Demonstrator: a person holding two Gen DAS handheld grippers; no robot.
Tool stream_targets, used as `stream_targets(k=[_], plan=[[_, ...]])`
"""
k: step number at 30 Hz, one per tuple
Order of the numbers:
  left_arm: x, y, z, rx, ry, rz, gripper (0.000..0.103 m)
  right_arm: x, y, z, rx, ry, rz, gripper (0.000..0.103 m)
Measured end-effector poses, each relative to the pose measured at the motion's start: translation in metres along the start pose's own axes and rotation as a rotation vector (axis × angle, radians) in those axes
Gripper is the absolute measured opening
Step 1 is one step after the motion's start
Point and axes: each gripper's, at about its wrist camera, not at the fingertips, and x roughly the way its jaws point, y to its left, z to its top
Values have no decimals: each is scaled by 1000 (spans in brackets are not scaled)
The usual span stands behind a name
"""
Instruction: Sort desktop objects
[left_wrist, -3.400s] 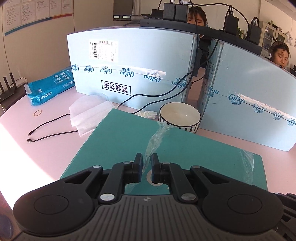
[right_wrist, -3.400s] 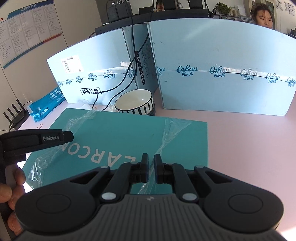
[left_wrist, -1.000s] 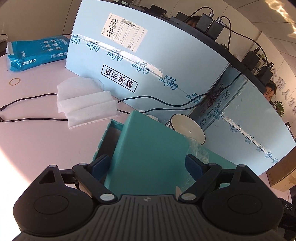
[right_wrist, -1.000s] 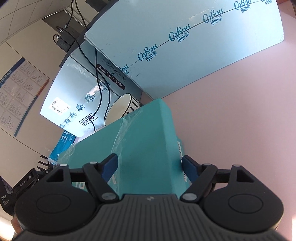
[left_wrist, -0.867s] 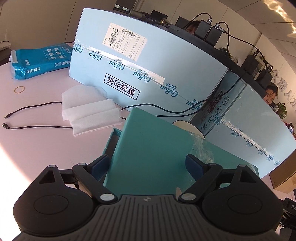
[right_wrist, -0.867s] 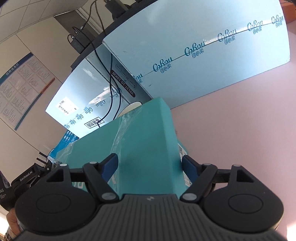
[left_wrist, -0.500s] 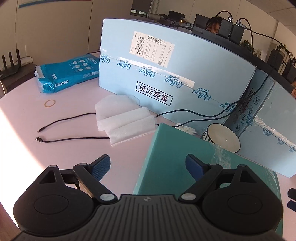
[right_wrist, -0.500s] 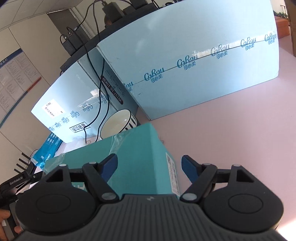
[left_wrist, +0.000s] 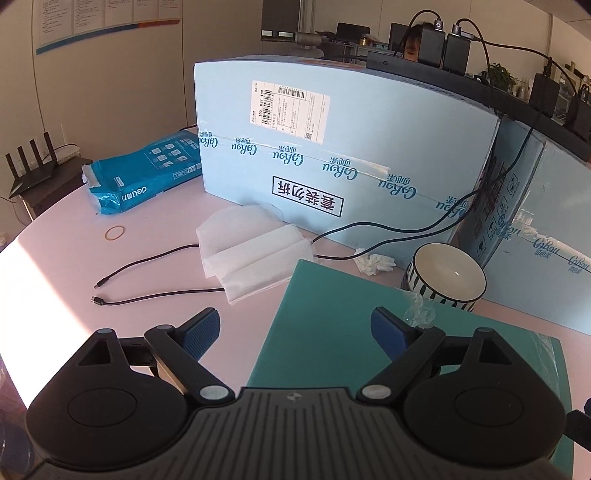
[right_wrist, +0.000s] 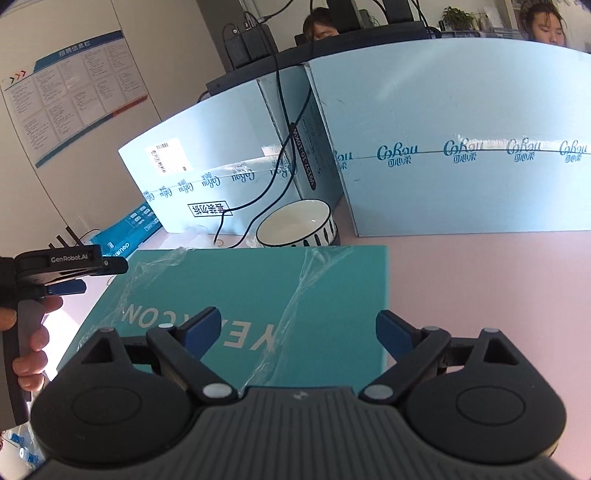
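Right claw (right_wrist: 297, 334) was opening over the teal box (right_wrist: 258, 288), nothing gripped; left claw (left_wrist: 295, 328) stood wide and empty too. You needed both lifted clear of the loose wrap (right_wrist: 317, 273) before reaching for the bowl (left_wrist: 448, 275).

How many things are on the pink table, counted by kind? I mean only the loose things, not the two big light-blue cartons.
Teal box: 1
Striped bowl: 1
Blue paper pack: 1
White foam wrap: 1
Black cable: 1
Rubber band: 1
Crumpled tissue: 1
Total: 7
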Motion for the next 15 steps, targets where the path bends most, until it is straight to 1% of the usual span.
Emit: stream_targets(k=[3,4,5,6,7,10,12,15], plan=[[-3,-8,-2,25,-11,30,88,-10,7,-1,-65,-46,-2,98],[-4,-11,-3,31,-9,35,88,-13,7,-1,-79,-62,2,101],[-5,-13,-4,30,-6,38,89,-15,7,-1,-78,-67,3,103],[-6,-16,-5,26,-2,41,95,-17,5,-1,-76,-73,4,103],[-8,-18,-6,22,-2,41,96,-18,3,0,-68,-76,2,103],[-13,-29,-8,23,-7,25,98,-23,-6,-2,-37,-82,2,103],[-14,-37,-11,28,4,19,100,-27,-12,-5,-24,-85,-4,103],[-13,-50,-15,36,22,9,100,-37,-24,-8,-14,-99,-30,103]])
